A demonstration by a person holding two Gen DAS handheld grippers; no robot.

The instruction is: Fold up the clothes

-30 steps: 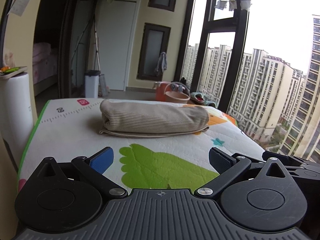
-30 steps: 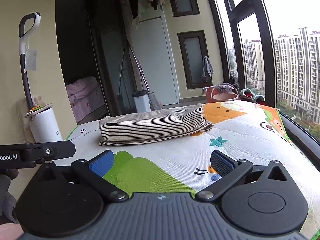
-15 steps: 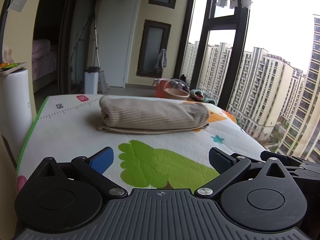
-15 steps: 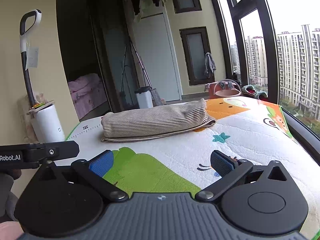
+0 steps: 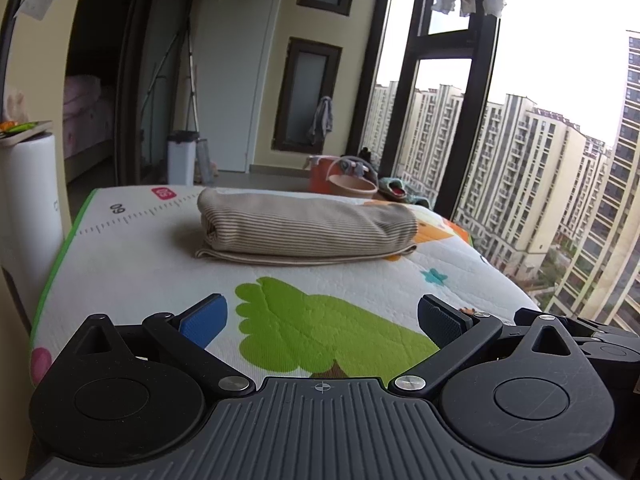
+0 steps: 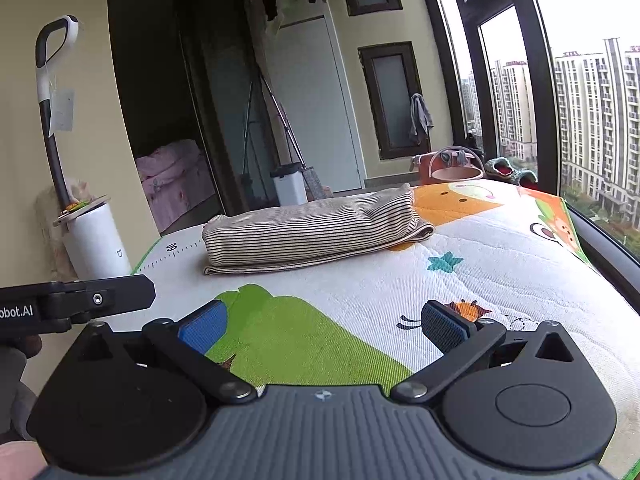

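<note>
Left wrist view first: we are looking out over the printed play mat point(image 5: 132, 264), and the striped garment point(image 5: 308, 228) is lying on it as a compact folded bundle, well ahead of us, toward the far end near the ruler print. The left hand-held gripper point(image 5: 322, 316) is hovering low over the green tree print, its blue pads point(image 5: 204, 318) spread wide and gripping nothing at all.

Over on the right wrist view, we are seeing the same story. The right hand-held gripper point(image 6: 324, 324) is also standing wide open and empty, sitting back from the striped garment point(image 6: 316, 228), with bare mat between the two. The black bar point(image 6: 80, 300) poking in from the left looks to us like part of the other tool, so the two are being held close beside each other.

Why the stand-off? We are reading it as the fold being essentially finished: the bundle is lying neat, layers stacked, one thin edge peeking out along the bottom, so nothing needs holding. The open fingers and the gap are keeping the fabric from being snagged or dragged out of shape.

Beyond the mat, an orange bucket point(image 5: 344, 180) is sitting on the floor by the window, and a white cylinder point(image 6: 96, 236) is standing at the left.
</note>
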